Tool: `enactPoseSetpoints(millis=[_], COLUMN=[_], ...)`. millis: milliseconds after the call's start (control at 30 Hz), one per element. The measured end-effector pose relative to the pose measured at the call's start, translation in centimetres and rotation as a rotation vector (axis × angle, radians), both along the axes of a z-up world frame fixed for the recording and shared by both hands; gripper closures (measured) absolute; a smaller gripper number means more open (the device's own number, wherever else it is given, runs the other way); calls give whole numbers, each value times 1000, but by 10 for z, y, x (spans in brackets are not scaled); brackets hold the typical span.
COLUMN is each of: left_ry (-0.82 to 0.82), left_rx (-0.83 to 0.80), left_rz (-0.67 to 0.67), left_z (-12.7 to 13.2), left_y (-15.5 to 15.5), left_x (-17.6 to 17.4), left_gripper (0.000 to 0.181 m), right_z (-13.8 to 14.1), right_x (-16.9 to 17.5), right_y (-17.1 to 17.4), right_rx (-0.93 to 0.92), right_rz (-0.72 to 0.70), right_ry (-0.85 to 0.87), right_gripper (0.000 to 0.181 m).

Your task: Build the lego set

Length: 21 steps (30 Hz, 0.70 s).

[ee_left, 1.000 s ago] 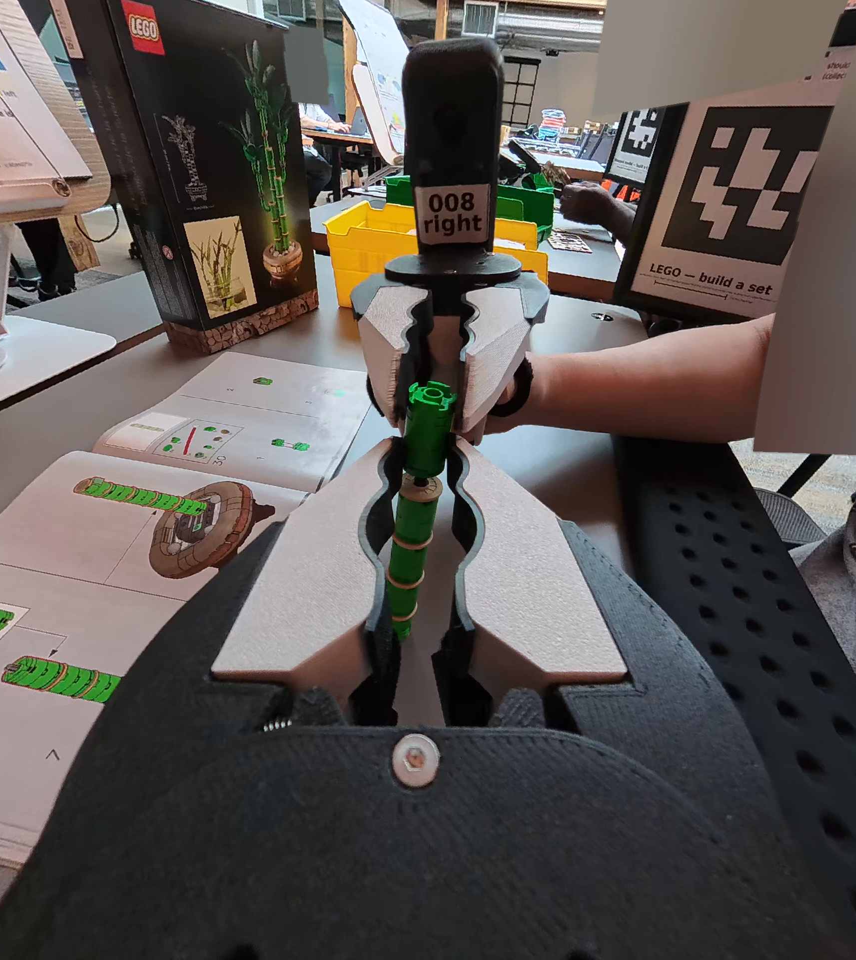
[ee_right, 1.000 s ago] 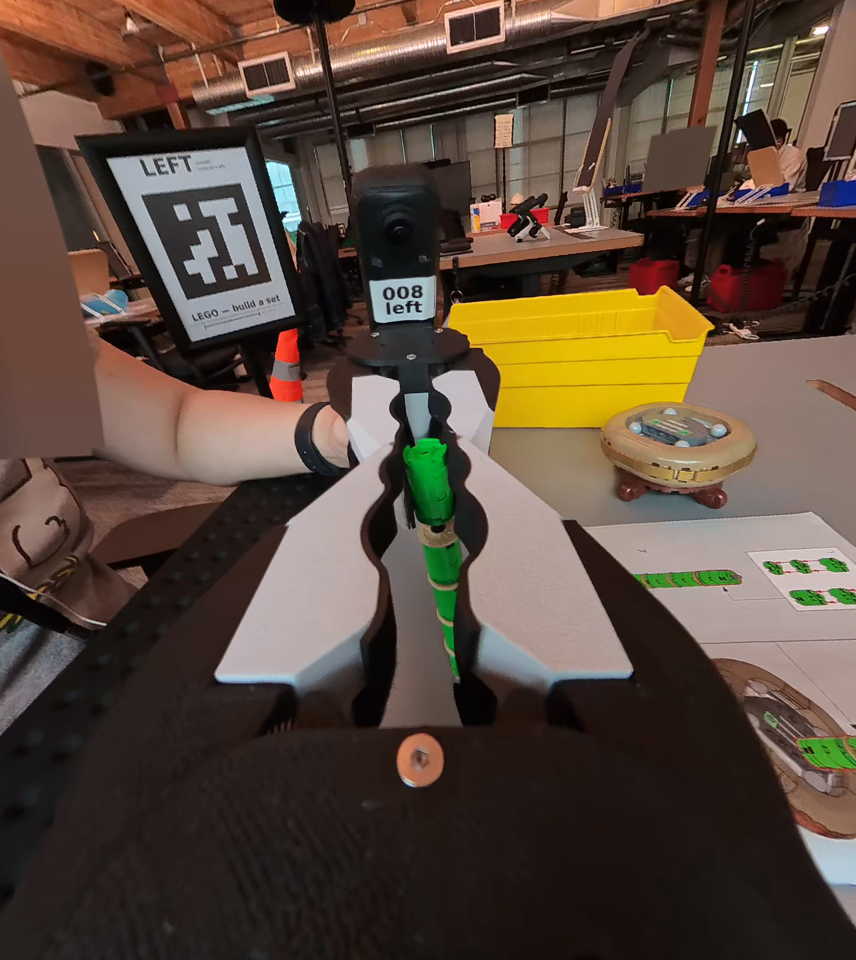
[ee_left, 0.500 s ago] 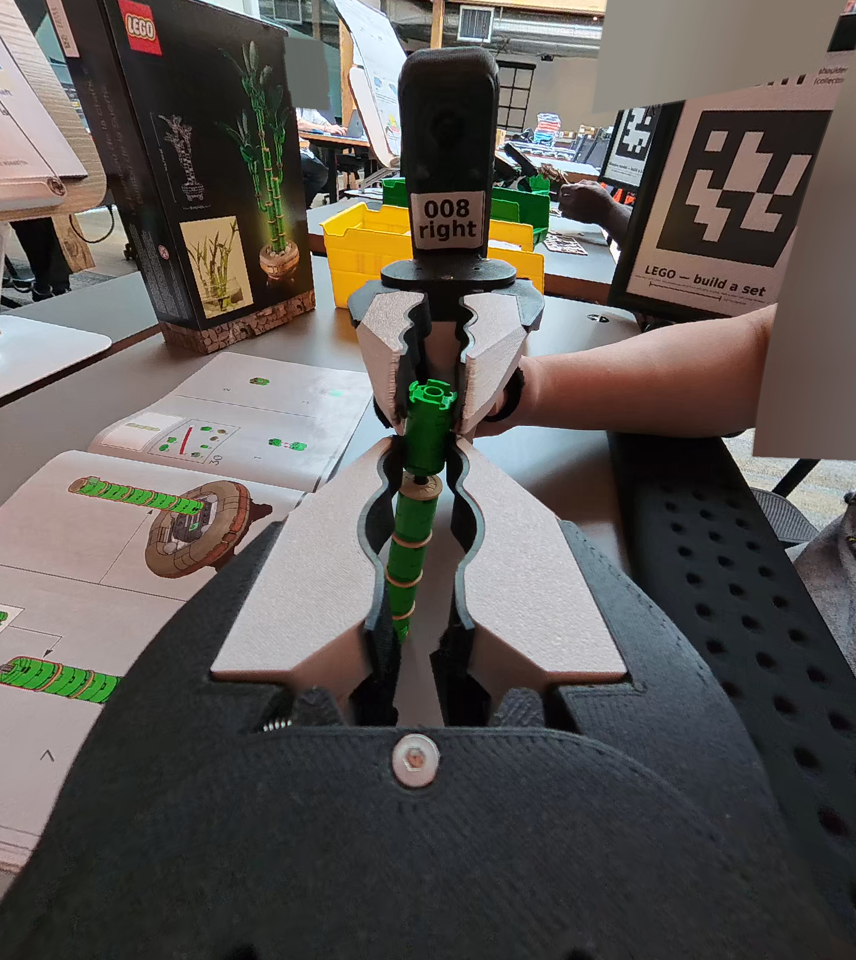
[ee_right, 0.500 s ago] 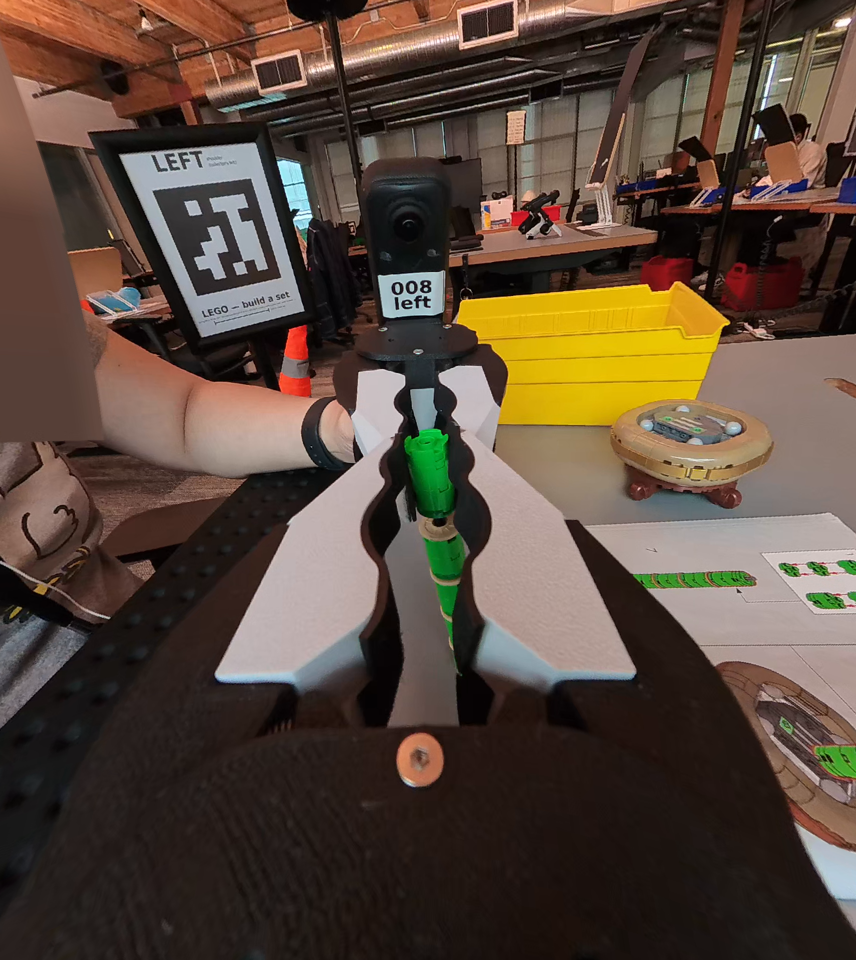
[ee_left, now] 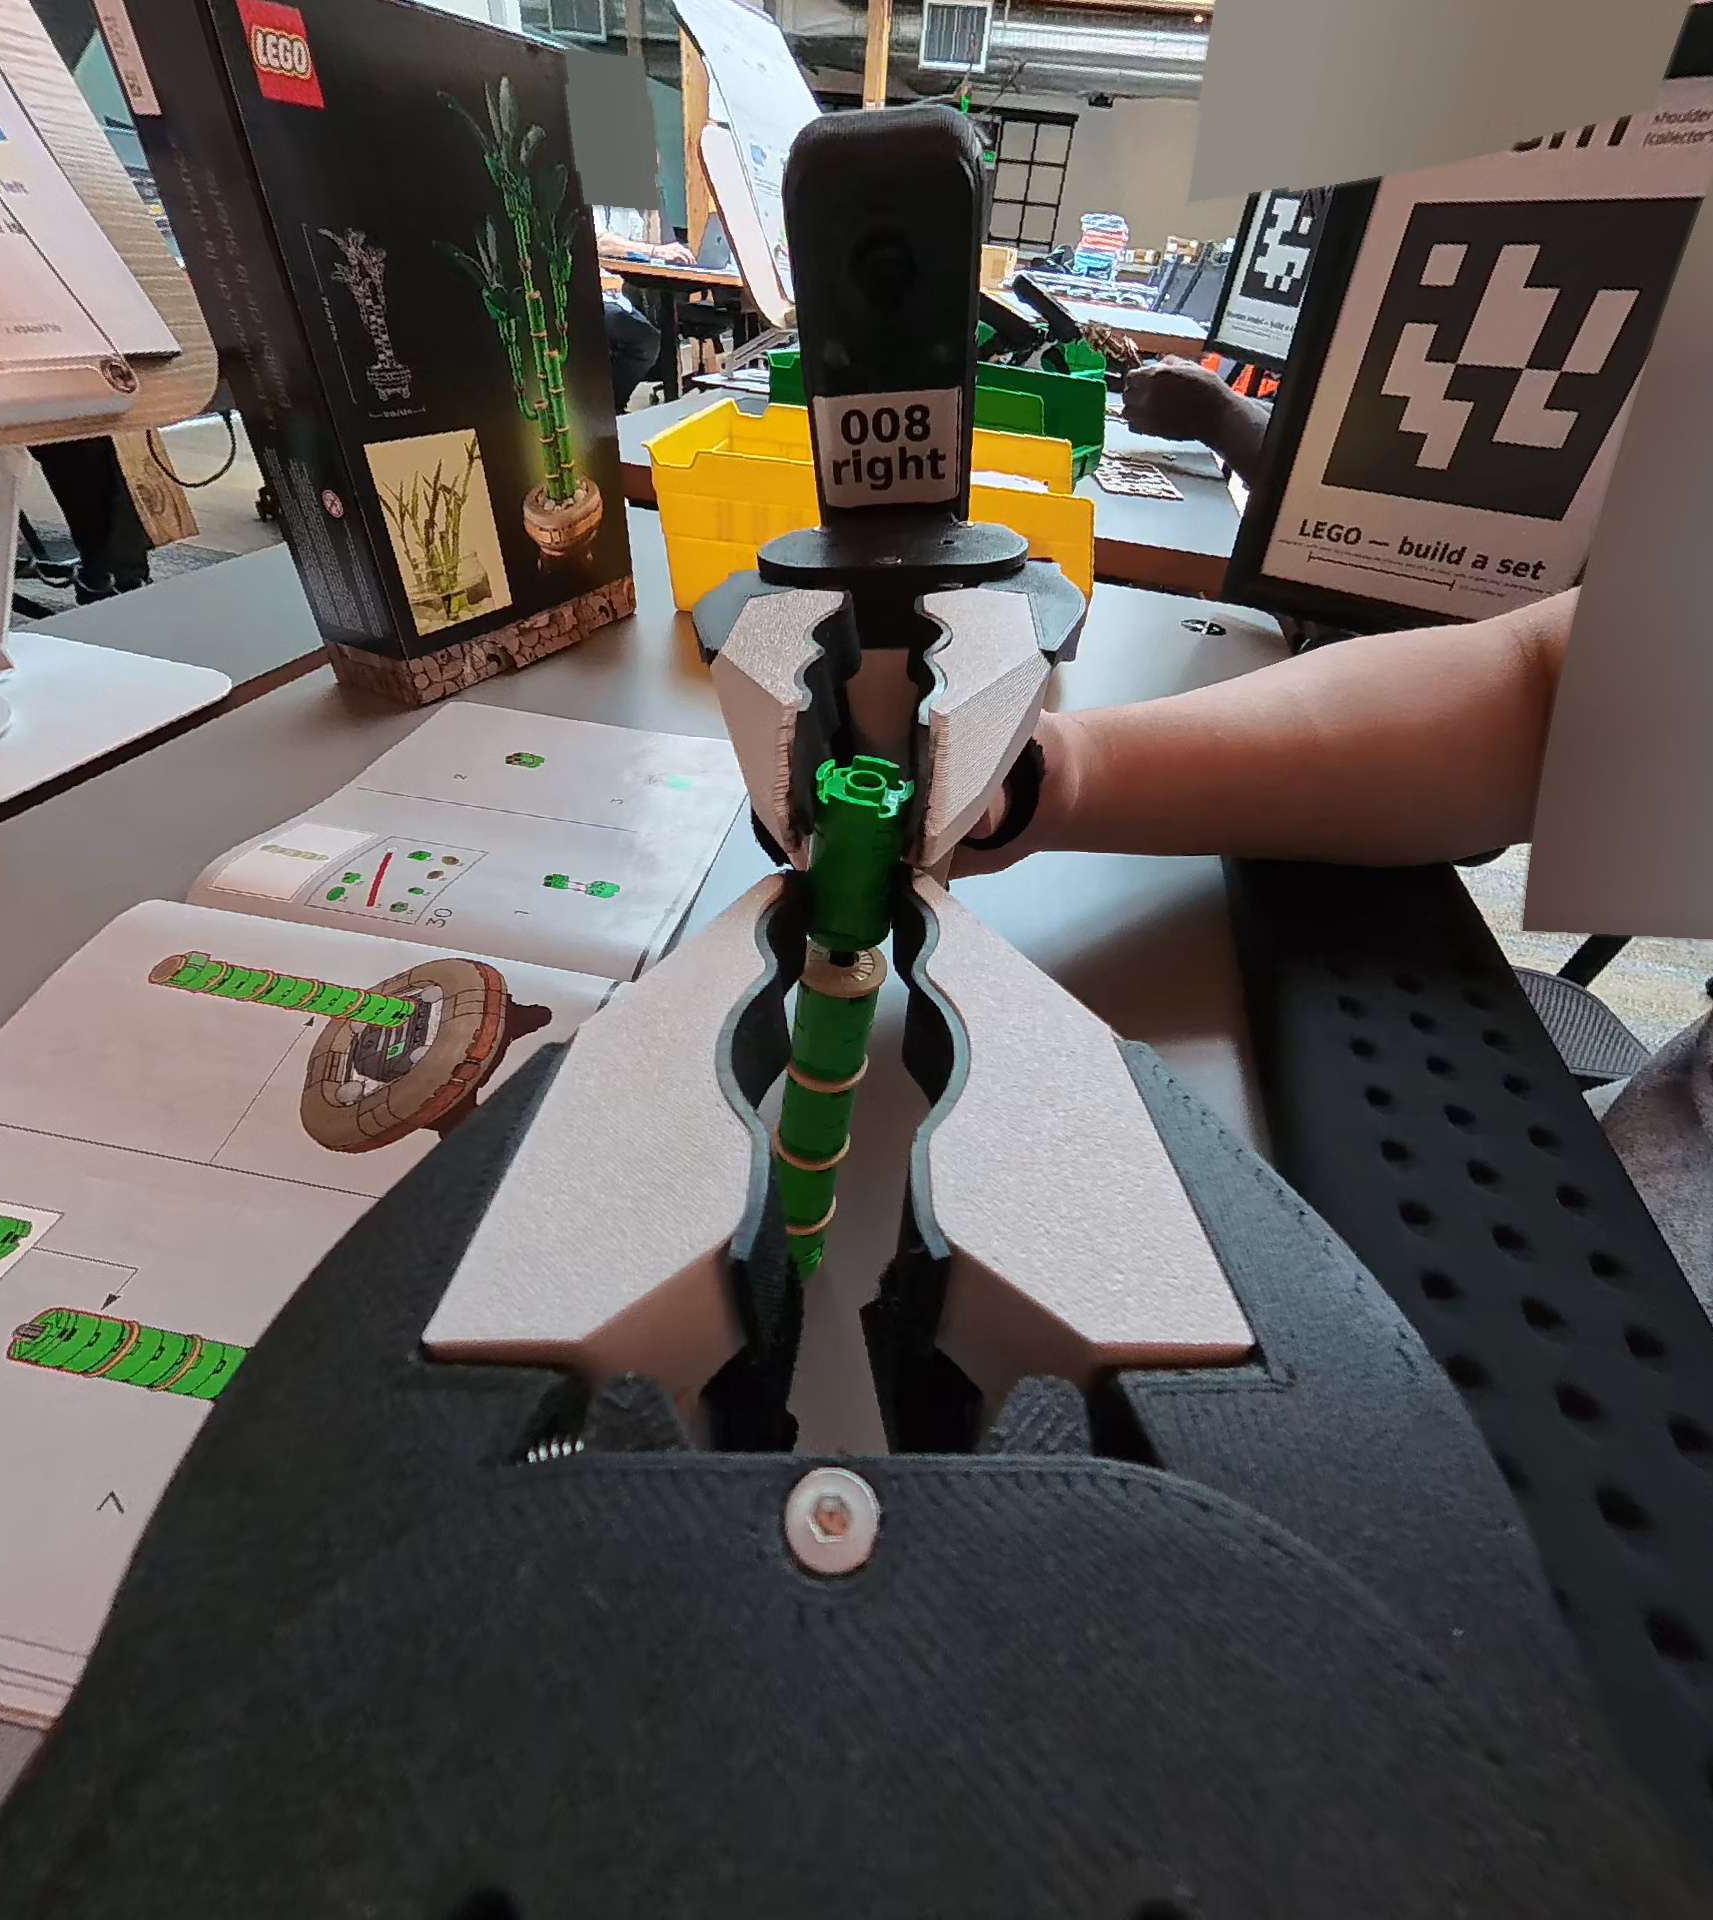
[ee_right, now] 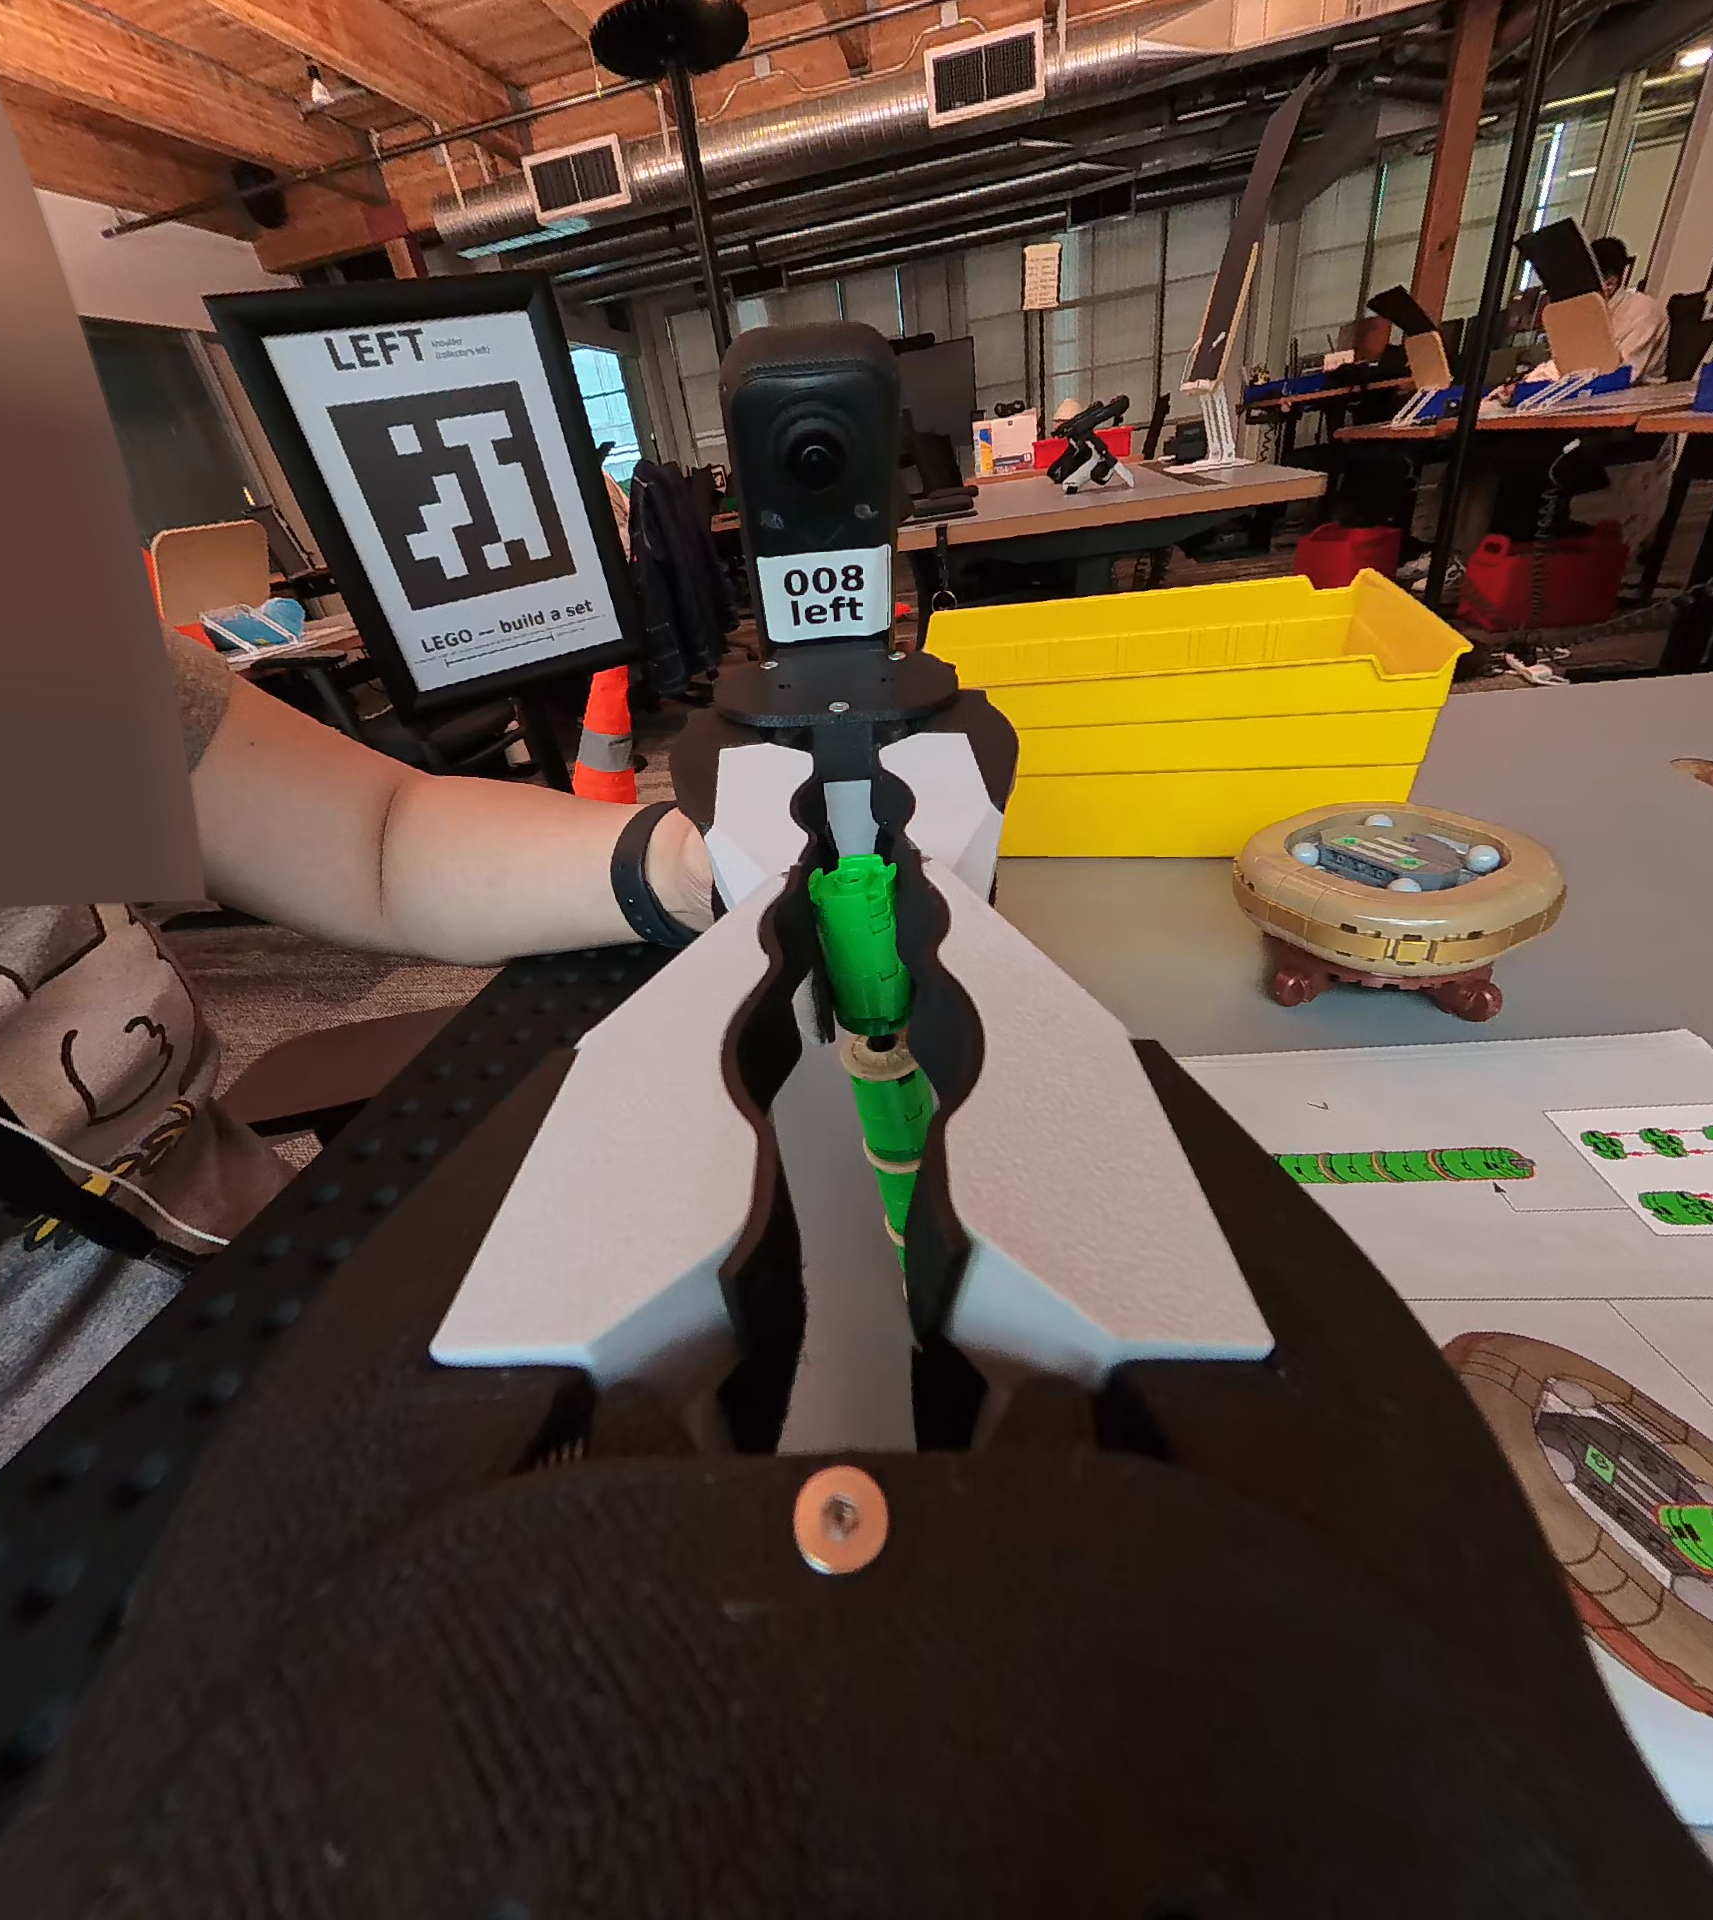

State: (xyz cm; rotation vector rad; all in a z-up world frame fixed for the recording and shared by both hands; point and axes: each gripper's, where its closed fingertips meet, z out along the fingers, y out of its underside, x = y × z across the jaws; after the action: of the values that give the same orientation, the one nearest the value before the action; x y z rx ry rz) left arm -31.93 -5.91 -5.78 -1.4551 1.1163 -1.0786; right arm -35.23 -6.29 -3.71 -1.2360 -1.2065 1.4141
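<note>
A green bamboo stalk [ee_left: 816, 1101] with tan rings stands roughly upright between my two grippers, which face each other. Its top green segment [ee_left: 857, 852] sits where both pairs of fingertips meet. A thin gap with a dark axle shows between that segment and the first tan ring. My left gripper [ee_left: 852, 894] is shut on the stalk at this top part. My right gripper [ee_right: 857, 894] is shut on it from the opposite side. The stalk [ee_right: 893, 1122] hangs down between the fingers. The tan round pot base [ee_right: 1397, 904] sits on the table to the right.
The open instruction booklet [ee_left: 208, 1039] lies flat on the table. The set's black box [ee_left: 416, 364] stands behind it, and a yellow bin [ee_right: 1195, 717] stands behind the pot base. A framed marker sign [ee_right: 447, 499], a black perforated mat [ee_left: 1506, 1195] and the person's forearm [ee_left: 1299, 748] are close by. The tips of both grippers are at nearly the same place. From either gripper's tips it is about 20 cm to the tan round pot base [ee_right: 1397, 904].
Both grippers stay shut on the stalk. The views have shifted only slightly, so the pair drifted a little together.
</note>
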Motion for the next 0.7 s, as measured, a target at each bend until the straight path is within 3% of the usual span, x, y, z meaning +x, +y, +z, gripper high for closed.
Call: enactPoseSetpoints(millis=[400,600,700], left_ry=[-49,-117,-166], left_rx=[-50,-53,-58], left_rz=[-8,-15,-41], left_z=[1,7,16], left_y=[1,1,-4], left_x=[-3,-13,-15], left_gripper=[163,147,146], right_z=[2,6,22], right_x=[-3,8,19], right_y=[4,13,19], right_rx=[-28,-110,-188], right_rz=[12,26,47], right_ry=[25,102,207], right_gripper=[164,164,165])
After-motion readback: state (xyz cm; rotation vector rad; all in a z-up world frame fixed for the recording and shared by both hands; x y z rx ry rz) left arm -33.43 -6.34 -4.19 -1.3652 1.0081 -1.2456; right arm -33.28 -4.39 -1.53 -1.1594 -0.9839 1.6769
